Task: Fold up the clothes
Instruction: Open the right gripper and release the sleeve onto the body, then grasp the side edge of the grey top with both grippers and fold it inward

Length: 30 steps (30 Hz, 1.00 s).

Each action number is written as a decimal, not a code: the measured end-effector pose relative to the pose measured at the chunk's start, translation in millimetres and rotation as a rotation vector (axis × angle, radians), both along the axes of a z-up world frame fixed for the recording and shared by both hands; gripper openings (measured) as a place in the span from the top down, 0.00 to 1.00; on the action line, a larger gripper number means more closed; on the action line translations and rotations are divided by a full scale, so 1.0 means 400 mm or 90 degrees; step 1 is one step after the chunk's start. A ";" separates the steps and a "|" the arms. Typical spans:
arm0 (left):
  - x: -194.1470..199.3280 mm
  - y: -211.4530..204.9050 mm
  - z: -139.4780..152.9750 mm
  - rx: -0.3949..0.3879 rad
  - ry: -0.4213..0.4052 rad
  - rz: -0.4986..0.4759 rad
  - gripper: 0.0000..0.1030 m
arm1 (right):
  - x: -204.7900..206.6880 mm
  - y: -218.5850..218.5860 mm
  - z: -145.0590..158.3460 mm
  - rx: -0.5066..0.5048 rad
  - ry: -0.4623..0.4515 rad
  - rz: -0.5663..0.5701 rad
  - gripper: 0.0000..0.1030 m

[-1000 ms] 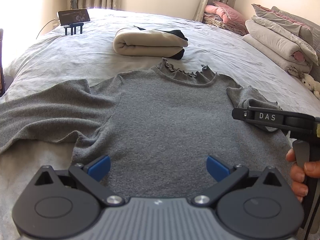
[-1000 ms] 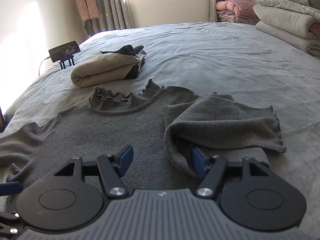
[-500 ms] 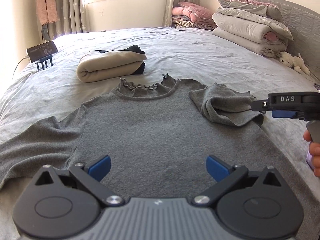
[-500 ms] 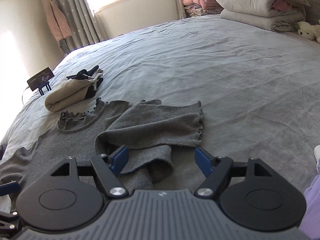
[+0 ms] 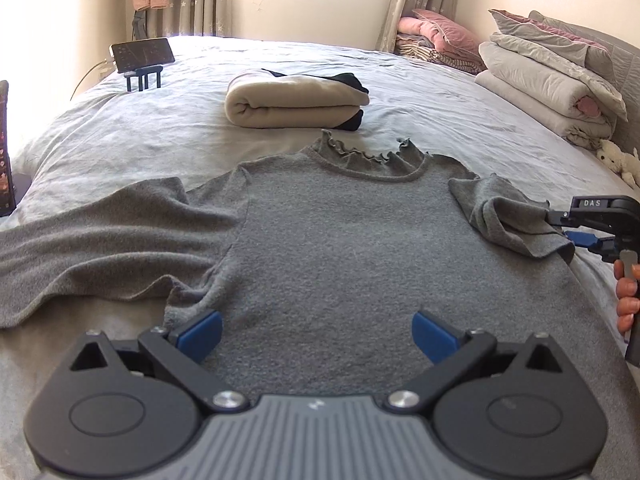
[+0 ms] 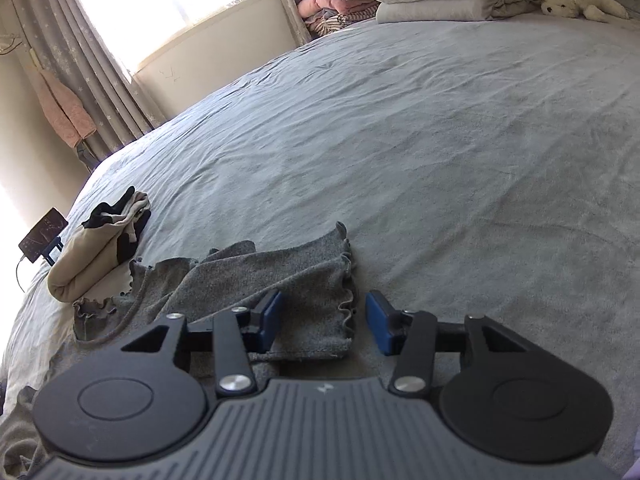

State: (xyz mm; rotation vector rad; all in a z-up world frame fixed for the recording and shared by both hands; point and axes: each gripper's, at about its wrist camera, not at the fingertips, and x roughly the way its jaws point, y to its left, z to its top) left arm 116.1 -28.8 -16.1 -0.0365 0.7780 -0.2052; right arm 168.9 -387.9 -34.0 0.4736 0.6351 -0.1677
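Note:
A grey long-sleeved top [image 5: 340, 256] with a ruffled collar lies flat on the bed, front up. Its left sleeve [image 5: 100, 236] is spread out to the left. Its right sleeve [image 6: 280, 276] is folded back over the body, ruffled cuff [image 6: 348, 292] outward. My left gripper [image 5: 316, 334] is open just above the lower part of the top. My right gripper [image 6: 324, 322] is open, its jaws on either side of the folded sleeve's cuff; it also shows at the right edge of the left wrist view [image 5: 596, 220].
A folded cream and black garment [image 5: 296, 100] lies beyond the collar. A phone on a stand [image 5: 142, 58] is at the bed's far left. Stacked quilts [image 5: 548, 80] and a plush toy [image 5: 618, 160] sit at the right. Grey bedsheet [image 6: 440, 140] stretches beyond the sleeve.
My right gripper has drawn back to the right, so the sleeve's cuff now lies between its open jaws. My left gripper has turned a little to the left; the top has not moved.

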 end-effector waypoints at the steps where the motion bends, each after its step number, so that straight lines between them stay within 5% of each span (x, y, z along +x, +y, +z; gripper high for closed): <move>1: 0.000 0.007 0.000 -0.006 0.000 0.005 0.01 | 0.002 0.010 -0.001 -0.020 -0.001 -0.002 0.74; 3: 0.000 0.017 0.002 -0.016 -0.002 0.013 0.01 | 0.002 0.025 0.000 -0.037 -0.008 -0.002 0.91; 9: -0.005 0.039 0.015 -0.060 -0.027 0.015 0.05 | -0.017 0.072 0.048 -0.048 -0.061 0.021 0.92; 19: 0.039 0.095 -0.011 -0.281 -0.034 -0.031 0.16 | -0.030 0.258 0.128 -0.020 -0.154 0.192 0.93; 30: 0.095 0.164 -0.090 -0.571 0.011 0.001 0.21 | -0.039 0.457 0.083 0.037 -0.130 0.380 0.93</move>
